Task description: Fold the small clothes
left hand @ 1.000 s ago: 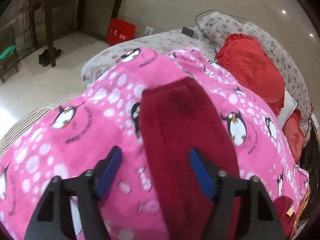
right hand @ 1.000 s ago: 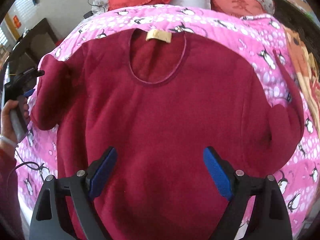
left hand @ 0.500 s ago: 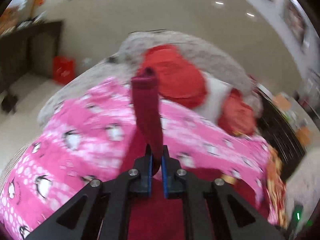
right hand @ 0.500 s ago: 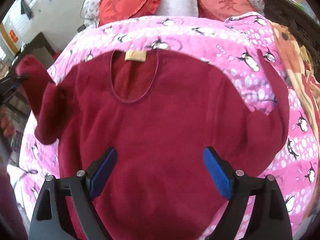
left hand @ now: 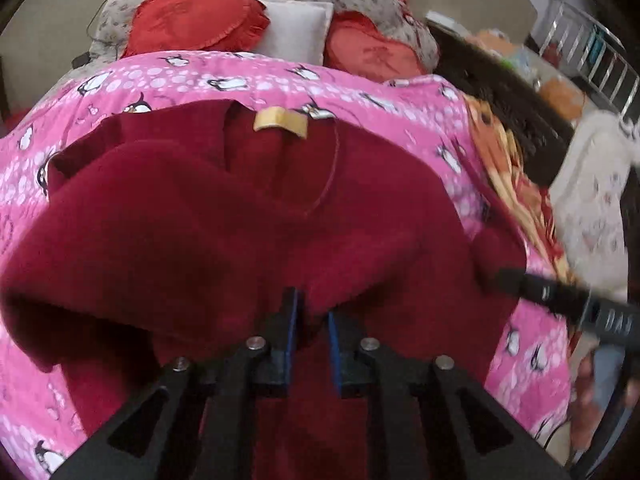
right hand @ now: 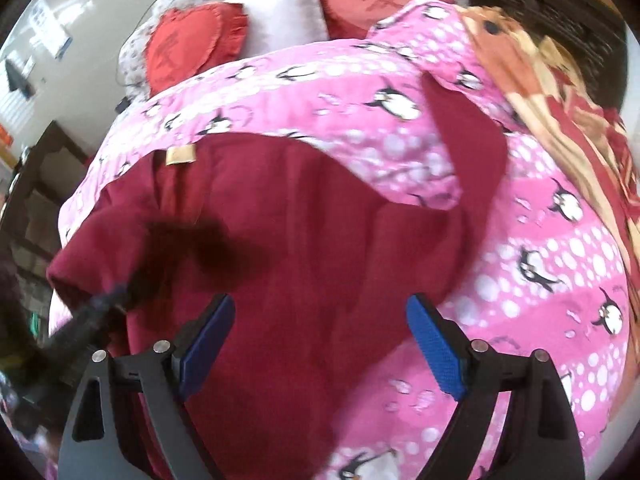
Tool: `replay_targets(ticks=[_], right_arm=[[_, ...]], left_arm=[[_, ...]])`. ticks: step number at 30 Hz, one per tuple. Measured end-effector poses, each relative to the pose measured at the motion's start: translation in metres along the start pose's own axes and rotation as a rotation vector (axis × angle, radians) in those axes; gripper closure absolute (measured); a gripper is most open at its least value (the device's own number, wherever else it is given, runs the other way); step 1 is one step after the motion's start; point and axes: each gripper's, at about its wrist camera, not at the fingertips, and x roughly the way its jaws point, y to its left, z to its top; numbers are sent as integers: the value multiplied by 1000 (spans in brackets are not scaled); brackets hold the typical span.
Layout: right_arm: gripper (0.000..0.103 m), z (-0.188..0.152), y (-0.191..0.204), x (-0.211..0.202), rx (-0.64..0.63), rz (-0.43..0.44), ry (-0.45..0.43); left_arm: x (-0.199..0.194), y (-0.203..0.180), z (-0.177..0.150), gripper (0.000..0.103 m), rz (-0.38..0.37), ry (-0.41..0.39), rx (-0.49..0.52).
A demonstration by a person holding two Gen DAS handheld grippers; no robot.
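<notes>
A dark red fleece sweater lies on a pink penguin blanket, neck label at the far side. My left gripper is shut on the sweater's left sleeve, which is drawn across the chest. In the right wrist view the sweater fills the middle, with its right sleeve stretched out over the blanket. My right gripper is open and empty above the sweater's lower right part. The left gripper shows blurred at the left edge there.
Red heart cushions and a white pillow lie at the head of the bed. An orange patterned blanket lies along the right side. A dark table stands to the left. The right gripper enters the left view.
My left gripper closed on the left sleeve, lifted it and carried it rightward over the sweater's chest. My right gripper stayed open and shifted toward the right sleeve side.
</notes>
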Motion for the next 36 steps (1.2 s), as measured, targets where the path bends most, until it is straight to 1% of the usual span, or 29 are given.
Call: replay_targets(ticks=[1, 2, 3, 4, 5, 6, 8, 10, 11, 13, 14, 15, 16, 18, 20, 21, 22, 24, 26, 27, 28, 29, 30, 31, 33, 34, 36], right_arm=[[36, 0, -4, -2, 5, 9, -5], [36, 0, -7, -3, 4, 24, -10], [36, 1, -7, -3, 1, 34, -14], [36, 2, -6, -3, -7, 44, -19], [36, 3, -3, -1, -16, 55, -21], [36, 4, 0, 1, -29, 70, -20], [36, 5, 8, 6, -51, 93, -15], [36, 6, 15, 11, -73, 100, -17], [36, 7, 20, 13, -83, 104, -18], [36, 8, 31, 21, -108, 132, -8], [37, 8, 35, 25, -122, 143, -4], [42, 8, 41, 29, -143, 147, -4], [54, 7, 48, 36, -172, 140, -6], [68, 7, 57, 47, -217, 94, -1], [71, 7, 66, 62, -264, 33, 5], [78, 7, 69, 69, -288, 20, -1], [89, 7, 70, 72, -303, 18, -4], [103, 5, 76, 75, -362, -4, -21], [103, 3, 83, 70, -409, -25, -42], [103, 4, 83, 63, -413, -22, -56], [103, 10, 80, 50, -396, -3, -90], [103, 13, 77, 41, -385, -3, -126], [103, 21, 72, 25, -363, -33, -198], [103, 26, 67, 19, -348, -62, -229], [103, 37, 56, 19, -318, -110, -232], [103, 42, 47, 24, -294, -132, -211], [103, 46, 30, 41, -241, -179, -145]], left_arm=[[-9, -1, -3, 70, -14, -9, 9], [-23, 1, -4, 50, -29, -32, 12], [-36, 2, -5, 40, -29, -58, 14], [-53, 6, -7, 24, -23, -102, 20], [-65, 9, -8, 17, -15, -136, 23], [-82, 15, -11, 16, 0, -176, 29], [-101, 22, -12, 16, 18, -196, 44], [-115, 35, -17, 15, 66, -225, 52], [-118, 44, -20, 14, 108, -232, 48], [-112, 65, -23, 14, 195, -216, 28], [-106, 81, -26, 14, 230, -189, -8], [-101, 93, -27, 14, 241, -174, -44], [-99, 100, -30, 14, 240, -168, -72], [-91, 121, -33, 14, 230, -144, -161], [-89, 132, -37, 14, 213, -136, -209], [-88, 135, -39, 14, 215, -134, -225], [-87, 138, -40, 14, 218, -132, -232], [-86, 138, -40, 14, 223, -136, -229], [-86, 137, -36, 14, 237, -146, -218], [-87, 137, -34, 14, 243, -153, -216], [-86, 137, -31, 14, 245, -159, -217], [-84, 137, -30, 14, 244, -156, -218], [-81, 137, -30, 14, 245, -153, -218], [-77, 137, -30, 14, 253, -148, -217], [-65, 136, -32, 14, 265, -118, -209], [-59, 135, -35, 14, 268, -89, -203], [-54, 133, -41, 14, 279, -70, -191]])
